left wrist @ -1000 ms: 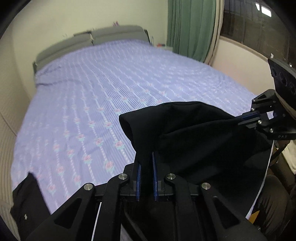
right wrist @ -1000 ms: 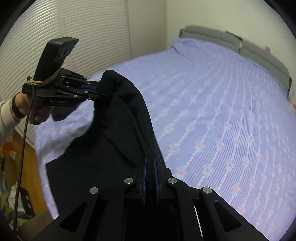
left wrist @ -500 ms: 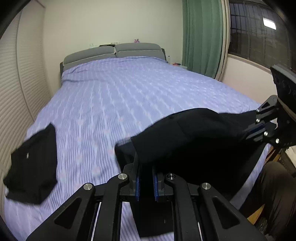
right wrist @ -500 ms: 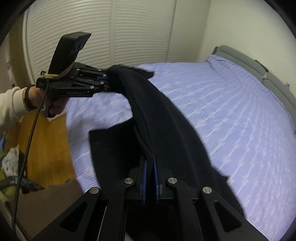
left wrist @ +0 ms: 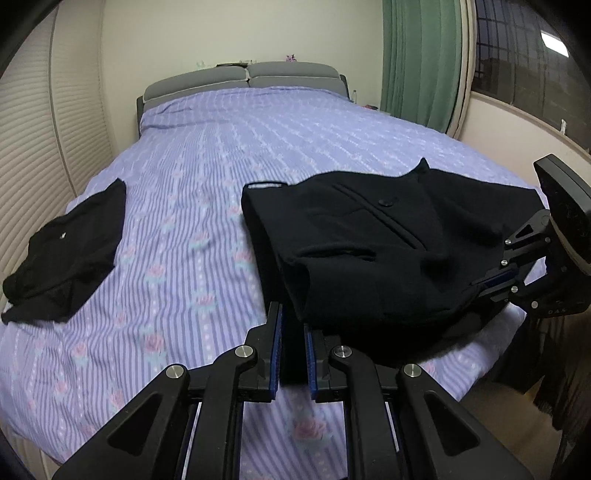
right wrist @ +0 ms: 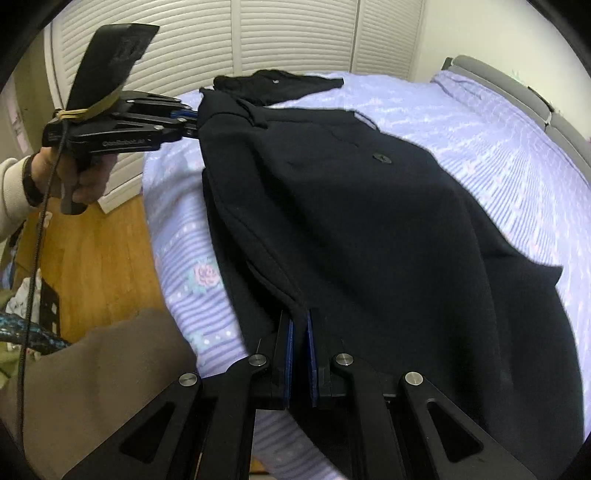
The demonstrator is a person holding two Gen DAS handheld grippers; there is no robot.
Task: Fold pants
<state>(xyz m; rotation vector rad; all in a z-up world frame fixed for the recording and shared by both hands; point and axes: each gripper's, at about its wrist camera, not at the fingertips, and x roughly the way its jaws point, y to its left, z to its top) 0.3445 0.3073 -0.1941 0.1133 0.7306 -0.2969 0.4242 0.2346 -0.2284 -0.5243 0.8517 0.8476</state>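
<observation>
Lowered since before, pants (left wrist: pixel 369 258) lie on bed (left wrist: pixel 184 184), both grippers clamped.

A wide bed (left wrist: pixel 229 155) fills the room, spread with a lilac striped sheet (left wrist: pixel 177 258) printed with small roses, against a grey padded headboard (left wrist: pixel 243 79). Cream walls; white louvred doors (right wrist: pixel 288 33) run along 1 side. Green curtains (left wrist: pixel 421 59) hang beside a dark barred window (left wrist: pixel 517 51). The floor (right wrist: pixel 92 251) is orange-brown wood.

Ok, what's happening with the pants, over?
Both tools, left and right, shut on pants. Pants lie on bed. Other black garment well clear.
</observation>
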